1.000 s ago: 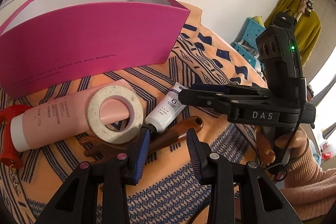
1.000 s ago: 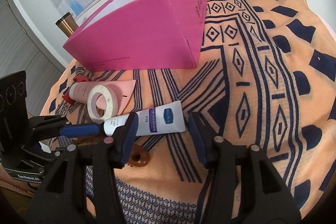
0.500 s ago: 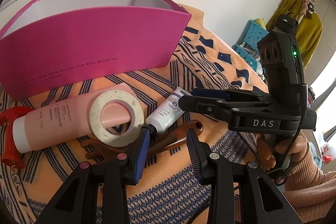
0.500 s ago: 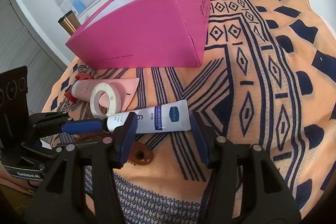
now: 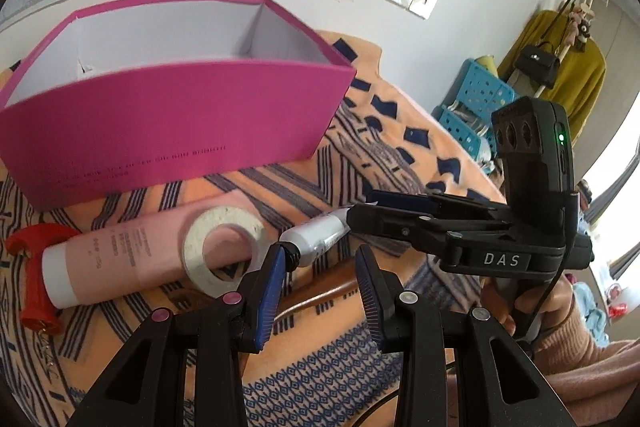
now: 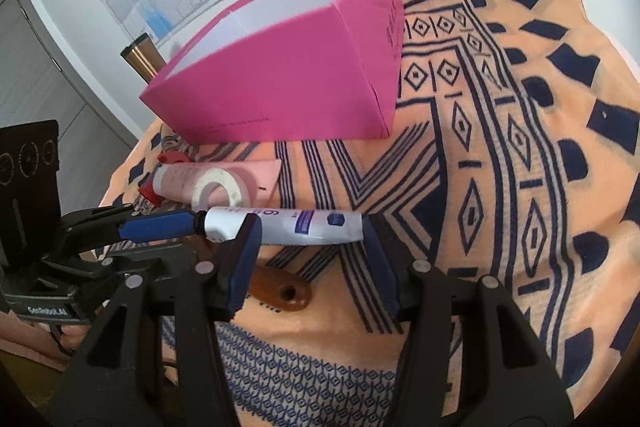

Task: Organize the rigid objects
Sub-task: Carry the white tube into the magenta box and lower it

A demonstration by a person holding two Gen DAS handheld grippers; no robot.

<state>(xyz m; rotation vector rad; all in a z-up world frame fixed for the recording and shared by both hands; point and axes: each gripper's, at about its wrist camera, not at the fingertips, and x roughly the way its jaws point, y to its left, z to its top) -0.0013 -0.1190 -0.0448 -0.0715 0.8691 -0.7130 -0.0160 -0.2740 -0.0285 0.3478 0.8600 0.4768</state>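
You have the box standing at the back of the blanket, toward its left edge. Before it lie the lotion tube with the tape roll resting on it, and the small tube just right of them. The wooden handle lies nearest you.

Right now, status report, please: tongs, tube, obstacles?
Left tongs, right tongs open, empty. White squeeze tube on orange patterned cloth at right tongs' tips. White tape roll beside it.
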